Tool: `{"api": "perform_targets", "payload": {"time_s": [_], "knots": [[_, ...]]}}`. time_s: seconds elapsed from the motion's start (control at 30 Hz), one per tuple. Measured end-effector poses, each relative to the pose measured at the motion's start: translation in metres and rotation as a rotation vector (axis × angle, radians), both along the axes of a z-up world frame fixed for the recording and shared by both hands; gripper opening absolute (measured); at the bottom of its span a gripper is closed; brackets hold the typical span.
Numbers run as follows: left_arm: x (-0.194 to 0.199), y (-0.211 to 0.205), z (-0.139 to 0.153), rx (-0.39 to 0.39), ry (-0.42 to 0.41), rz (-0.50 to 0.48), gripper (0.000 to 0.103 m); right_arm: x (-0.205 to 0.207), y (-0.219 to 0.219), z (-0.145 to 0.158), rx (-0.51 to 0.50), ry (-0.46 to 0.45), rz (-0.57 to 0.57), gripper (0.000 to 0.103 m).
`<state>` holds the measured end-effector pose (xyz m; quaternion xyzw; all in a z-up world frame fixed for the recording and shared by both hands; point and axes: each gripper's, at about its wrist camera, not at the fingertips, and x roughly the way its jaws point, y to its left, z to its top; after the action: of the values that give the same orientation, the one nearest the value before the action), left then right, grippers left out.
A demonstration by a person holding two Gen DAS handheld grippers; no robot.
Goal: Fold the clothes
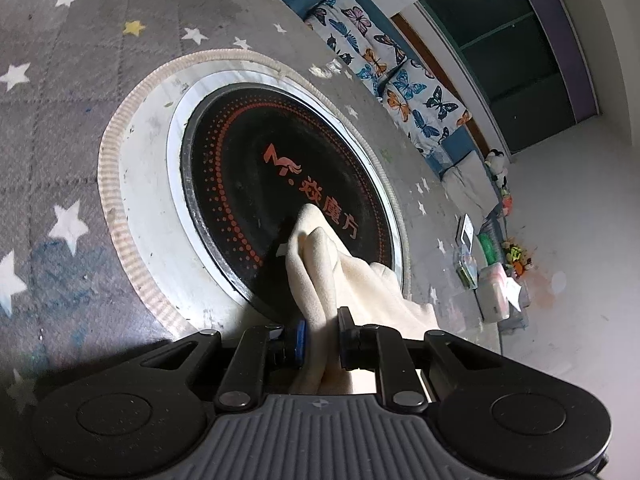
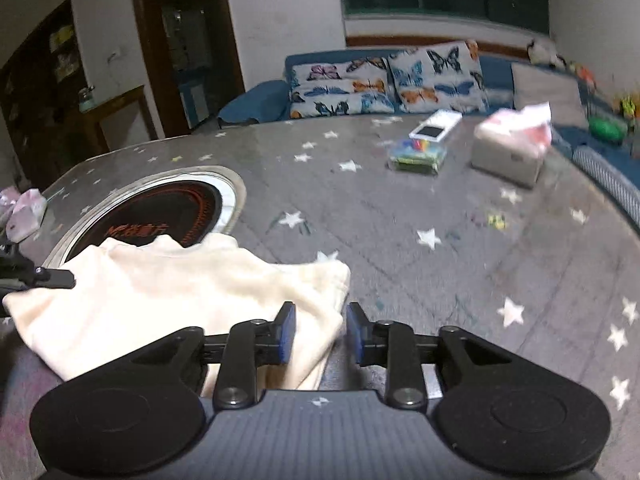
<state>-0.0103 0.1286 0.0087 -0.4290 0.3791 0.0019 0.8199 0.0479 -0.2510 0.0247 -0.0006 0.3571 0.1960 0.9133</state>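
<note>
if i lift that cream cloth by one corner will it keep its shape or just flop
Likely flop: the cream cloth already sags in soft folds where the left gripper pinches it. It looks fleecy and light, so it should drag across the table rather than slide cleanly.

Left gripper (image 1: 322, 338): black linkage arms, round silver rivets, blue pad on one finger, ribbed grey housing with small cross-circle mark | Right gripper (image 2: 321, 334): same black build, blue pads on both fingers (image 2: 288, 332), two round black discs flanking the ribbed grey body
</note>
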Motion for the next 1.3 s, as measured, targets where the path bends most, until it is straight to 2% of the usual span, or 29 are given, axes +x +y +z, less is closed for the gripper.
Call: {"api": "perform_targets", "payload": {"time_s": [0.2,0.23,0.3,0.6,0.77,1.0,1.3], "knots": [[0.002,-0.003,0.003,0.052,-0.003,-0.011,0.017,0.006,0.002,-0.011,0.048,0.014,0.000,0.031],[0.003,-0.005,0.004,0.064,-0.005,-0.014,0.017,0.007,0.005,-0.012,0.055,0.017,0.009,0.028],[0.003,-0.007,0.008,0.088,-0.015,-0.024,0.017,0.006,0.009,-0.010,0.057,0.012,0.019,0.013],[0.013,-0.038,0.044,0.179,-0.112,-0.117,0.016,-0.014,-0.012,0.020,0.086,-0.094,-0.014,0.007],[0.030,-0.080,0.058,0.199,-0.154,-0.198,0.015,-0.021,-0.044,0.041,0.062,-0.156,-0.075,0.006],[0.060,-0.153,0.063,0.183,-0.184,-0.311,0.015,-0.022,-0.105,0.062,-0.017,-0.217,-0.193,0.006],[0.090,-0.236,0.063,0.215,-0.218,-0.443,0.015,-0.016,-0.167,0.067,-0.123,-0.235,-0.321,0.006]]}}
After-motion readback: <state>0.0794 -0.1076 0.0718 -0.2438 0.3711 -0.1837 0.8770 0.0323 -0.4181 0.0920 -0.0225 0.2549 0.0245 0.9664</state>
